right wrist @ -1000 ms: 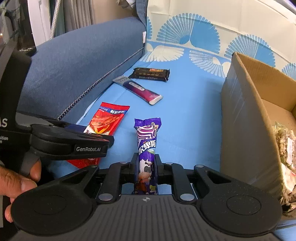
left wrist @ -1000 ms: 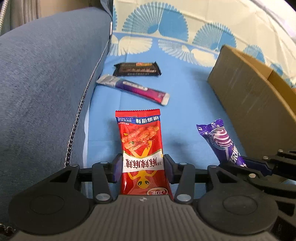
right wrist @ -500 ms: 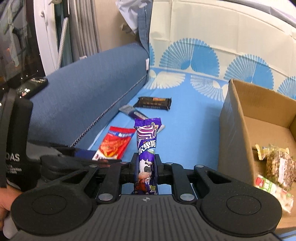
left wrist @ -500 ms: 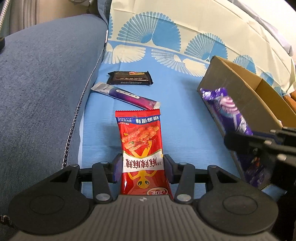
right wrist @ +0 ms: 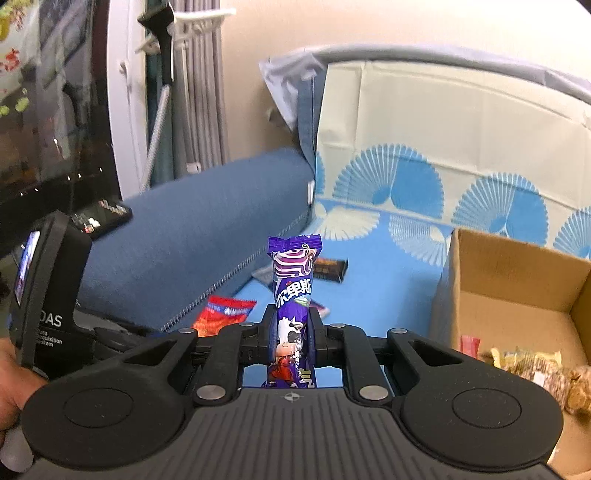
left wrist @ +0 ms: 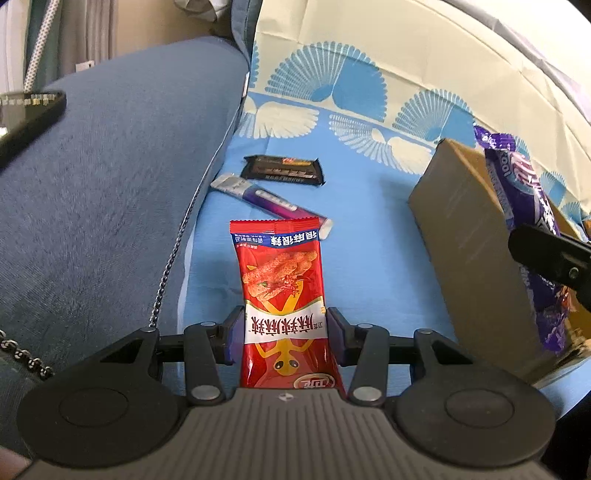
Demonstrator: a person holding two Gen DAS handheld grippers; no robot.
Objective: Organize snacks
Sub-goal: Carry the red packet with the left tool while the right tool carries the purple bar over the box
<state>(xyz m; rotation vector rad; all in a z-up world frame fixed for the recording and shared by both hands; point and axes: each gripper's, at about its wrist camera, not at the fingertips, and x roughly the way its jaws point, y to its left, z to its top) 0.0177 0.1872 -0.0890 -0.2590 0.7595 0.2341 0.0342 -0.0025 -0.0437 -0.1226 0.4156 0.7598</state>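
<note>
Gripping red snack pack (left wrist: 284, 295), left gripper (left wrist: 284, 332) holds it above blue sheet (left wrist: 369, 221). Right gripper (right wrist: 291, 334) clamps purple candy bar (right wrist: 293, 284) upright, left of cardboard box (right wrist: 517, 280). Black bar (left wrist: 282, 170), purple stick (left wrist: 266, 195) lie beyond on sheet.

Cardboard box (right wrist: 480, 291) open-topped, wall (left wrist: 469, 240) rightward

Around me sits a blue fabric sofa with a broad padded armrest (left wrist: 110, 184), its seat draped in a sky-blue cloth printed with white and blue fan shapes (right wrist: 391, 206) — cream higher up the backrest. Behind it rises a plain beige wall (right wrist: 406, 26). Grey pleated curtains (right wrist: 203, 92) hang beside a white-framed dark glass pane (right wrist: 55, 129) — dim reflections there.
</note>
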